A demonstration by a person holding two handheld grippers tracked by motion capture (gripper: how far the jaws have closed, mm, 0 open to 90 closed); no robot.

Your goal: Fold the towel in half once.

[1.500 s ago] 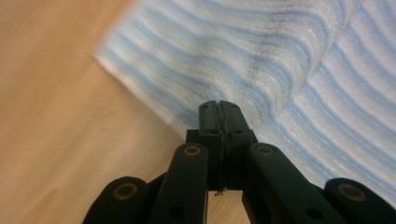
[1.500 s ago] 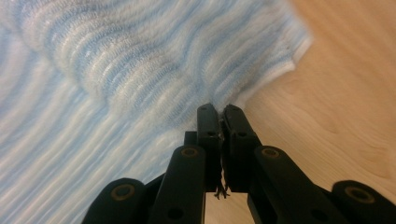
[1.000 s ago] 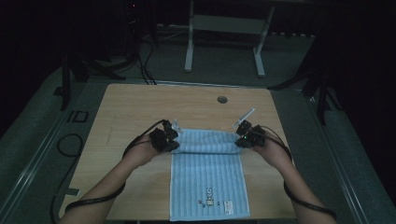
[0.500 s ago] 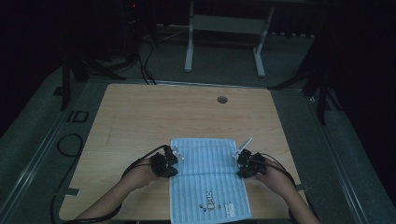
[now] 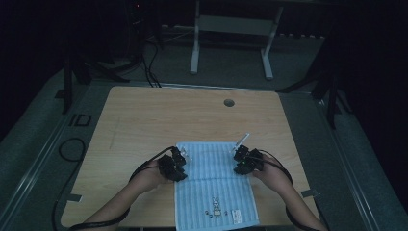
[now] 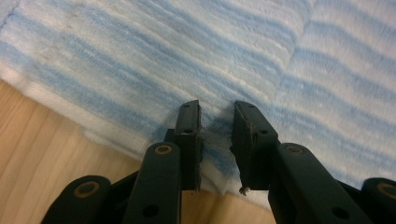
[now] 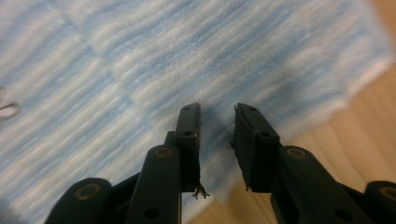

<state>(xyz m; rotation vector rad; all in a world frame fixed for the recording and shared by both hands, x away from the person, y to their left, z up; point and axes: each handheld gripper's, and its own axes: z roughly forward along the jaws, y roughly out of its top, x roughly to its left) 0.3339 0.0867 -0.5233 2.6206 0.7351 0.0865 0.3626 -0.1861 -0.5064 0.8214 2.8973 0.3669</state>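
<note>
A pale blue striped towel (image 5: 214, 173) lies flat at the near edge of the wooden table (image 5: 144, 120), its far part folded back over itself. My left gripper (image 5: 181, 157) rests low at the towel's left edge and my right gripper (image 5: 239, 156) at its right edge. In the left gripper view the towel (image 6: 187, 46) lies under the left gripper (image 6: 217, 109), and in the right gripper view the towel (image 7: 163, 56) lies under the right gripper (image 7: 217, 112). Both pairs of jaws have just been opening and stand slightly apart, nothing pinched between them.
A small rabbit print (image 5: 216, 210) and a label (image 5: 235, 213) mark the towel's near end. A round cable hole (image 5: 229, 102) sits far on the table. Behind it stands a metal table frame (image 5: 231, 43). Cables (image 5: 72, 149) lie on the floor at left.
Both grippers came toward the person and down, carrying the towel's far edge over itself. Their jaws, shut on the towel before, now stand apart with the cloth let go.
</note>
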